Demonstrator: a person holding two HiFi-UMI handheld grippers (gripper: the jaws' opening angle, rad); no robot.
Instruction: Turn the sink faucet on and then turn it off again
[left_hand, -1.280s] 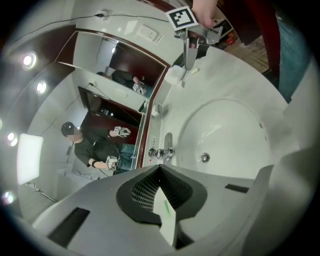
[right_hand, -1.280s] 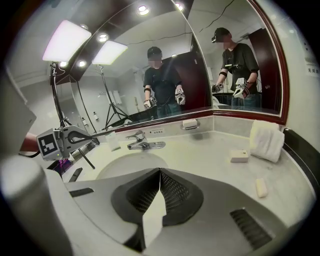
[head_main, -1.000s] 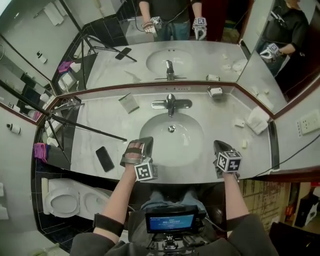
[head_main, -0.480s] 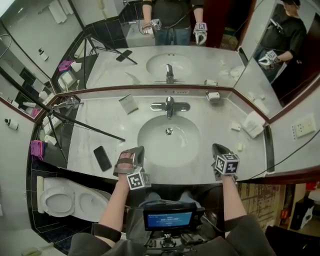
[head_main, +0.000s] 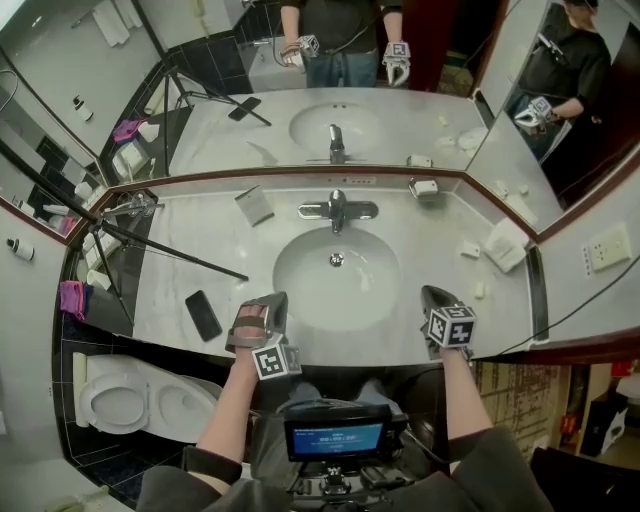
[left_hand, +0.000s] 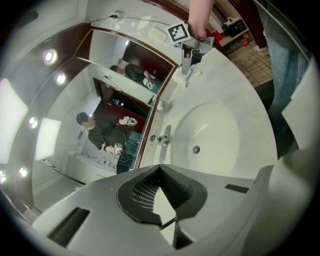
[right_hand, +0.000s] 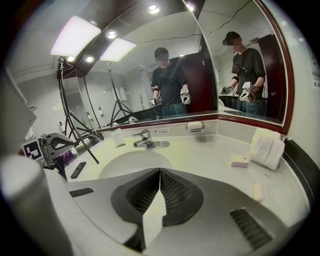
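The chrome faucet (head_main: 338, 210) stands behind the white sink basin (head_main: 300, 285), its lever in line with the spout; I see no water running. It shows small in the left gripper view as the faucet (left_hand: 161, 140) and further off in the right gripper view as the faucet (right_hand: 145, 139). My left gripper (head_main: 271, 298) hovers over the counter's front edge at the basin's left, shut and empty, jaws pressed together (left_hand: 160, 168). My right gripper (head_main: 430, 293) is at the basin's right front, also shut with nothing in it (right_hand: 160, 173). Both are well short of the faucet.
A black phone (head_main: 203, 315) lies left of the left gripper, and a tripod leg (head_main: 170, 255) crosses the counter's left part. A folded towel (head_main: 507, 245), soap bars (head_main: 470, 250) and a soap dish (head_main: 428, 187) sit at the right. Mirrors rise behind the counter.
My left gripper has drifted a little left and back toward the counter's front edge. The right gripper has stayed where it was. Both remain shut.
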